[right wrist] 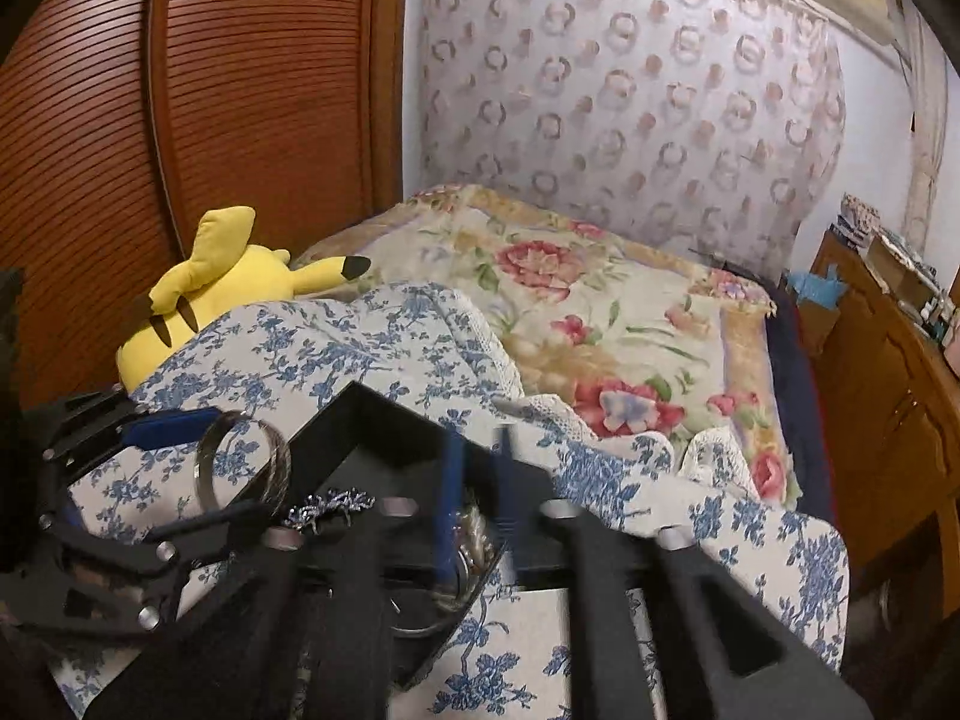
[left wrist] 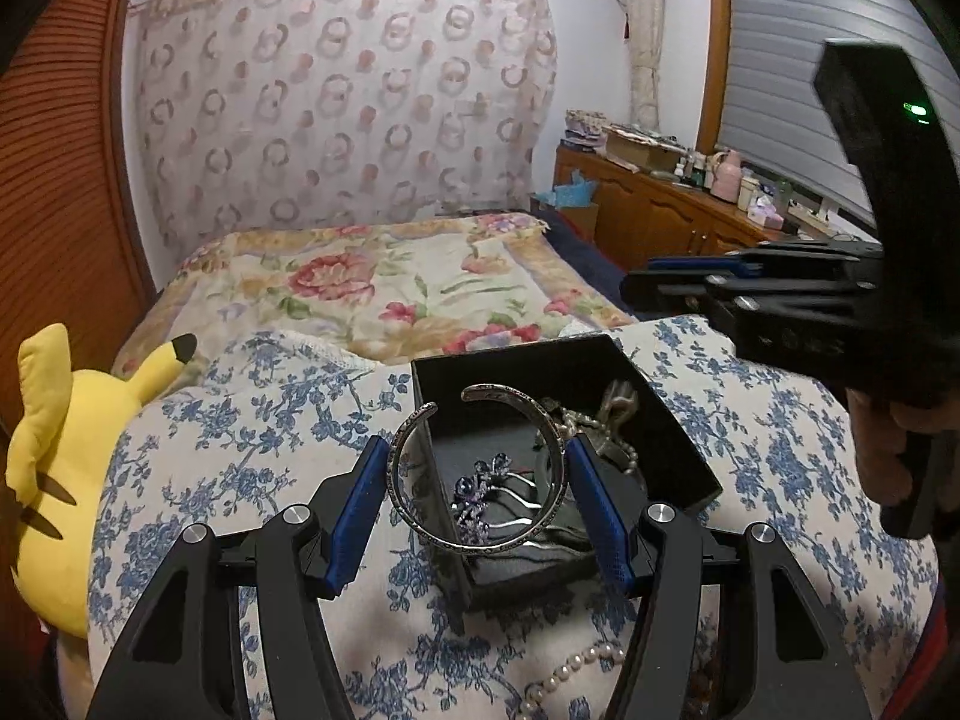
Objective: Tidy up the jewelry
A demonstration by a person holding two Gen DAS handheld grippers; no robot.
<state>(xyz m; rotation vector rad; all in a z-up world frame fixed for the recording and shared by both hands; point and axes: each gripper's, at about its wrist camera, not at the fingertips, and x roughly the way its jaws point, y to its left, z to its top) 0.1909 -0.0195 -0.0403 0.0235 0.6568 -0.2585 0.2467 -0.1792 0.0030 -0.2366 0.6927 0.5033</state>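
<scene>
Jewelry is partly sorted: a brooch (left wrist: 480,495) and chains already lie in the black box (left wrist: 672,450) at centre frame on the floral cushion (left wrist: 240,450). Left gripper (left wrist: 477,495) pinches a silver bangle (left wrist: 420,516) over the box's near edge, not yet dropped. Pearls (left wrist: 576,669) at bottom centre remain outside. Right gripper (right wrist: 477,516) looks nearly pressed together, empty, though blurred. No readable writing or brand shows

One black box (left wrist: 660,420). One silver bangle (left wrist: 420,528). One purple jeweled piece (left wrist: 480,492) in the box. One pearl strand (left wrist: 576,666) on the cloth. One yellow plush toy (left wrist: 66,456). Two hand-held grippers: left (left wrist: 474,510), right (right wrist: 477,516).
</scene>
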